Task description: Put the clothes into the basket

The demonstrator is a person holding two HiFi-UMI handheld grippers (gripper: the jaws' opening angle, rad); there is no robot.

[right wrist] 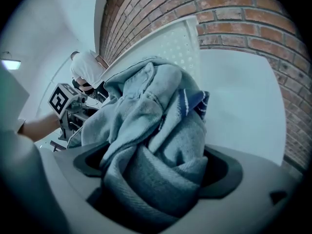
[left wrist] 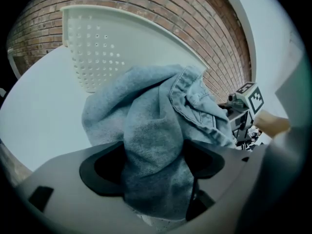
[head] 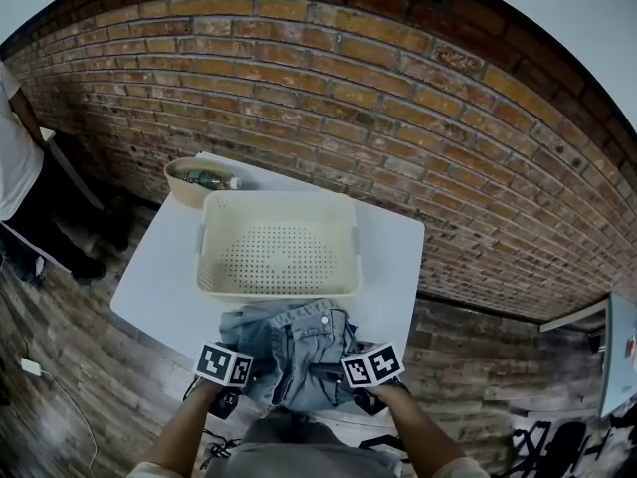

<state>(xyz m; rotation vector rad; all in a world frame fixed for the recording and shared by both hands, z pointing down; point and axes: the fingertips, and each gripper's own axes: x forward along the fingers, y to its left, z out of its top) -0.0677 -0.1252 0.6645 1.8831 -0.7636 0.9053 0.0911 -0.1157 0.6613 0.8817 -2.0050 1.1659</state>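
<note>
At the far left edge of the head view a person in a white top [head: 12,147] stands on the wooden floor [head: 70,366], well apart from the white table [head: 149,277]. At the table's far left corner sits a tan bowl [head: 192,184], just beside the basket's far left corner. It holds a few small items, one greenish with a pale end, too small to name.

In the middle of the table stands the cream plastic basket [head: 211,257]. It is rectangular, with a perforated floor and holes in its walls, and nothing lies inside it.

The blue denim jeans [head: 297,352] lie bunched in a heap at the table's near edge. The heap's far side reaches the basket's near rim, and all of the cloth is outside the basket. The waistband with its button faces up on the right of the heap.

The left gripper [left wrist: 152,165] is clenched on a thick fold at the heap's near left. In the left gripper view the denim fills the gap between its jaws, with the basket wall behind.

The right gripper [right wrist: 155,172] grasps the near right of the same heap. Its jaws are closed on rolled folds of denim, and a dark blue inner label shows just above them.

A red brick wall [head: 418,98] runs behind the table and off to the right.
</note>
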